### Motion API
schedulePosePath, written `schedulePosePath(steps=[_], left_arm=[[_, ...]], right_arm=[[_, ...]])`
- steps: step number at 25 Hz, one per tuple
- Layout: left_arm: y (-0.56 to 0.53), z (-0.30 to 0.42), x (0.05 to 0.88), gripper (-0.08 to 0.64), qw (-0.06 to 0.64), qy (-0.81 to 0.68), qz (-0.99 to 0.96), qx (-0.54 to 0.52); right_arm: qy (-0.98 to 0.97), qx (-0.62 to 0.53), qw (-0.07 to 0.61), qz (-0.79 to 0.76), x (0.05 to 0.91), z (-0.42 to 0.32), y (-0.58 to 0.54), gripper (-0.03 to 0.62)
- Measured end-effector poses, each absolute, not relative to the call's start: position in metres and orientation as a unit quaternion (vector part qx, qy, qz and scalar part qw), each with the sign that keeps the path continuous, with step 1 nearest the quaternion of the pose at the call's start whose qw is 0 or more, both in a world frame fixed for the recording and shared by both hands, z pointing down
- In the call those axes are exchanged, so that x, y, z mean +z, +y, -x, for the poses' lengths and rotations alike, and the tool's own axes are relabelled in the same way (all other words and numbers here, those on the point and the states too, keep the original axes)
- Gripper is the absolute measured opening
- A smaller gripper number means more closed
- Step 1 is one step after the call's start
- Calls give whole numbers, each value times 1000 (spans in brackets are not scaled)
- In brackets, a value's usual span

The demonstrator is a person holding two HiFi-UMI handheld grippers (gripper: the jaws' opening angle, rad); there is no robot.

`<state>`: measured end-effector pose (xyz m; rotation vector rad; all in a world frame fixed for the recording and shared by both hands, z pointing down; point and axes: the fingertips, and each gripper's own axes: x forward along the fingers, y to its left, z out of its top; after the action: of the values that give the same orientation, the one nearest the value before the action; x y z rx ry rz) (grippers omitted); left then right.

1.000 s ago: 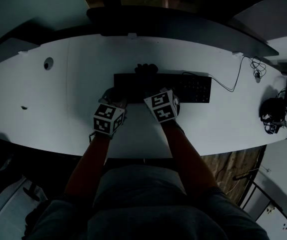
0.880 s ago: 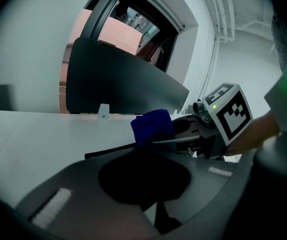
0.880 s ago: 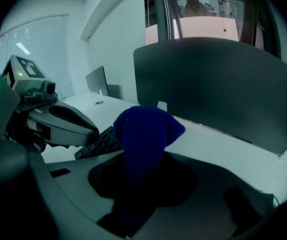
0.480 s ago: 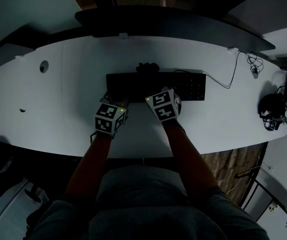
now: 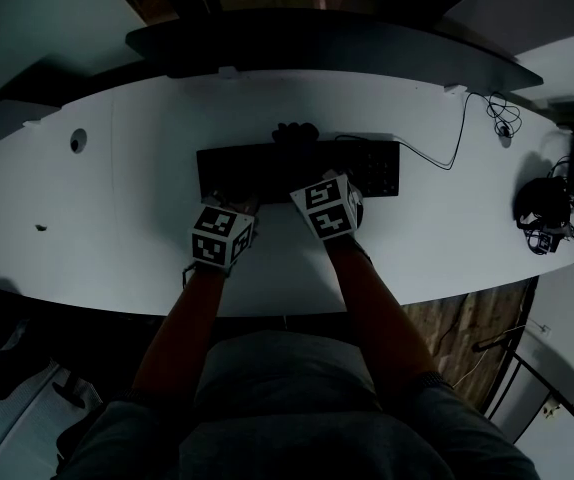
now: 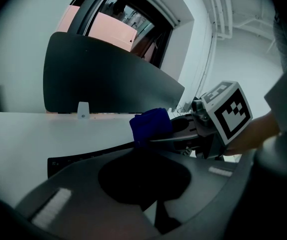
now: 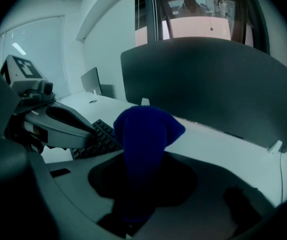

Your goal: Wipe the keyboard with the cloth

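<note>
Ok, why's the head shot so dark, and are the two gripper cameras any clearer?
Head view: underexposed, the black rectangular keyboard stands out only against the white desk. Right gripper view: brighter, fisheye-bent with dark corners, the blue fabric cloth slightly soft. Left gripper view: same bending, the close foreground blurred.

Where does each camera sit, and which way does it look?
Head view: on the head, looking down at desk, keyboard; arms show.
Left gripper view: on the left gripper, facing the right gripper; own jaws below.
Right gripper view: on it, facing the divider; own jaws hold the cloth.
Gripper views share cloth, keyboard.
</note>
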<state>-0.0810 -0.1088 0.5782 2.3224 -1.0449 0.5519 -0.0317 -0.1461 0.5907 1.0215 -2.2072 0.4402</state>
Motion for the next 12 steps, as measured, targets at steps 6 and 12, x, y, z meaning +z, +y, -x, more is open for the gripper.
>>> schedulePosePath(steps=[6,12], left_arm=[[-109,67,579,9,263,-380,-862,208],[-110,54,580,9,263,-376,-863,211]], right_arm=[[-841,170,327,-397,590,17,-146,130],[-840,159,335,-395,591,3,-147,130]])
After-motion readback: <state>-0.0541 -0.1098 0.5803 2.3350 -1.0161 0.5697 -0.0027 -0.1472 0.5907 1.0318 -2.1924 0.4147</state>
